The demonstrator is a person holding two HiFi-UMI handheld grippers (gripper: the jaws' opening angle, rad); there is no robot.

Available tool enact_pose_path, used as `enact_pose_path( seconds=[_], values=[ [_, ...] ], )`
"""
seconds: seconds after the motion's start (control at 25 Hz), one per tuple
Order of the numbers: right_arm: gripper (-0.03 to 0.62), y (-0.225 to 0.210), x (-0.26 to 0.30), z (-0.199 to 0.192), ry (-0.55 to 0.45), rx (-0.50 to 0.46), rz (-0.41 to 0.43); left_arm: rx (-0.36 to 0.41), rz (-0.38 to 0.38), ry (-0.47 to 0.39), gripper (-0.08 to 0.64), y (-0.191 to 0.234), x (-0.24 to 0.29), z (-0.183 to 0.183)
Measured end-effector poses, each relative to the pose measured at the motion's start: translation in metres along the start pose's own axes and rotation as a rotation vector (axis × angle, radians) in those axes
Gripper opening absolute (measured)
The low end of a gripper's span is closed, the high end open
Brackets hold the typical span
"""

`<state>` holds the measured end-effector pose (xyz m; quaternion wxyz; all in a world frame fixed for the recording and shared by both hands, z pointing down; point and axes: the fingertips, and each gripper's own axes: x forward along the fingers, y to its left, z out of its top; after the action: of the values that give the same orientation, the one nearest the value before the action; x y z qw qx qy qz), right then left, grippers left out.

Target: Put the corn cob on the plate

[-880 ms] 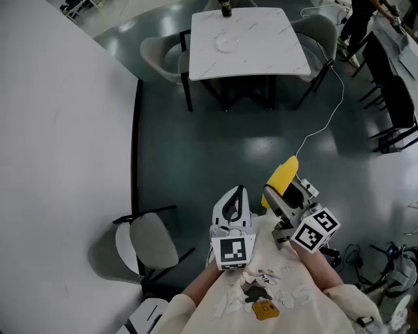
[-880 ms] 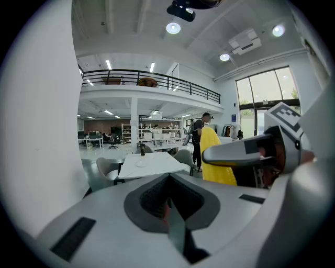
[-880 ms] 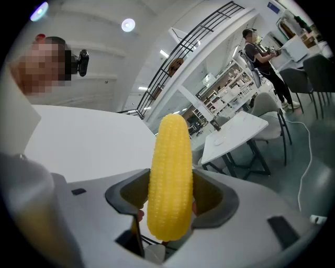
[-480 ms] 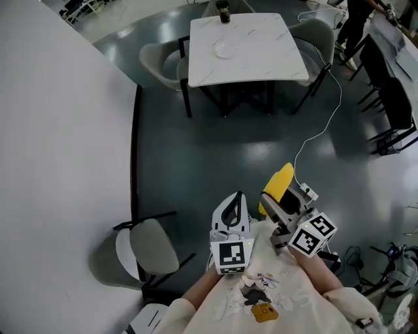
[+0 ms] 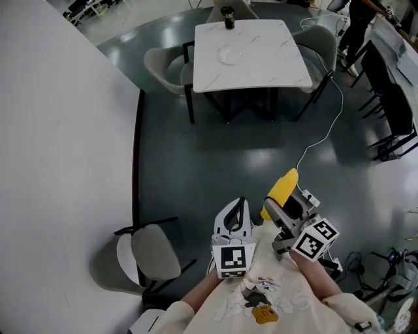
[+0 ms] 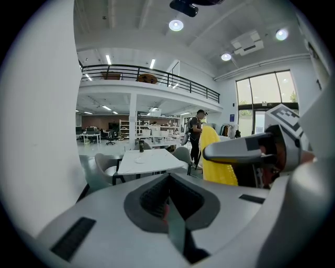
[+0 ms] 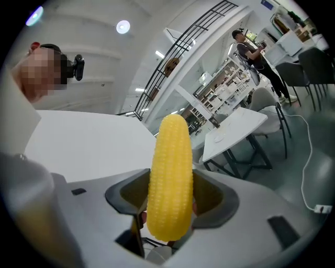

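Glossy dark floor (image 5: 196, 156) of an open hall; a white wall (image 5: 59, 150) fills the left of the frame. At top centre, a white marble-patterned bench (image 5: 274, 59) carries the plate (image 5: 230, 55) and a dark cup (image 5: 228, 17) (grey chairs (image 5: 163, 65) stand around it). At lower centre, the right tongs (image 5: 279, 199) grip the corn cob (image 5: 281, 184), well apart from the plate. The left tongs (image 5: 236, 205) are closed and empty. Marker cubes (image 5: 314, 239) bear black-and-white squares; the shirt print (image 5: 256, 293) is too small to read.

Wide open floor (image 5: 215, 156) ahead, right up to the table (image 5: 274, 65). Grey chairs (image 5: 163, 65) hug its left and right sides, a cable (image 5: 326, 127) trails right, and a dark cup (image 5: 228, 17) stands beyond the plate (image 5: 230, 55).
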<state>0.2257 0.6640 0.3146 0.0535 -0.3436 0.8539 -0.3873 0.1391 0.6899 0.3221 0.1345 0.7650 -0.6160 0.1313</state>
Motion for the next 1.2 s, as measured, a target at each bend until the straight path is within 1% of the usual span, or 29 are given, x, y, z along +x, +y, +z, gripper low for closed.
enact_pose_path(
  seconds=[0.12, 0.24, 0.44, 0.56, 0.64, 0.76, 0.84, 1.0, 1.2],
  values=[
    [0.244, -0.001, -0.001, -0.007, 0.014, 0.022, -0.015, -0.004, -0.009, 0.006, 0.009, 0.003, 0.000, -0.001],
    [0.245, -0.002, 0.003, -0.005, 0.027, 0.022, -0.020, -0.020, -0.015, 0.009, 0.009, 0.007, 0.004, 0.001],
    [0.245, -0.007, 0.018, 0.006, 0.022, 0.030, -0.019, -0.029, -0.024, 0.031, 0.009, 0.011, 0.021, 0.001],
    [0.245, -0.019, 0.036, 0.015, 0.030, 0.046, -0.019, -0.019, -0.011, 0.036, 0.009, 0.022, 0.037, 0.006],
    [0.245, -0.028, 0.051, 0.022, 0.036, 0.053, -0.018, -0.025, 0.002, 0.042, 0.009, 0.031, 0.052, 0.010],
    [0.245, -0.040, 0.075, 0.041, 0.032, 0.053, -0.016, -0.036, 0.005, 0.053, 0.009, 0.043, 0.079, 0.018],
    [0.244, -0.049, 0.093, 0.057, 0.020, 0.051, -0.015, -0.026, -0.006, 0.054, 0.009, 0.050, 0.102, 0.027],
    [0.245, -0.067, 0.123, 0.091, 0.003, 0.056, -0.016, -0.004, -0.024, 0.041, 0.009, 0.062, 0.147, 0.056],
    [0.245, -0.089, 0.157, 0.137, -0.002, 0.047, -0.005, -0.003, -0.011, 0.045, 0.009, 0.073, 0.201, 0.085]
  ],
)
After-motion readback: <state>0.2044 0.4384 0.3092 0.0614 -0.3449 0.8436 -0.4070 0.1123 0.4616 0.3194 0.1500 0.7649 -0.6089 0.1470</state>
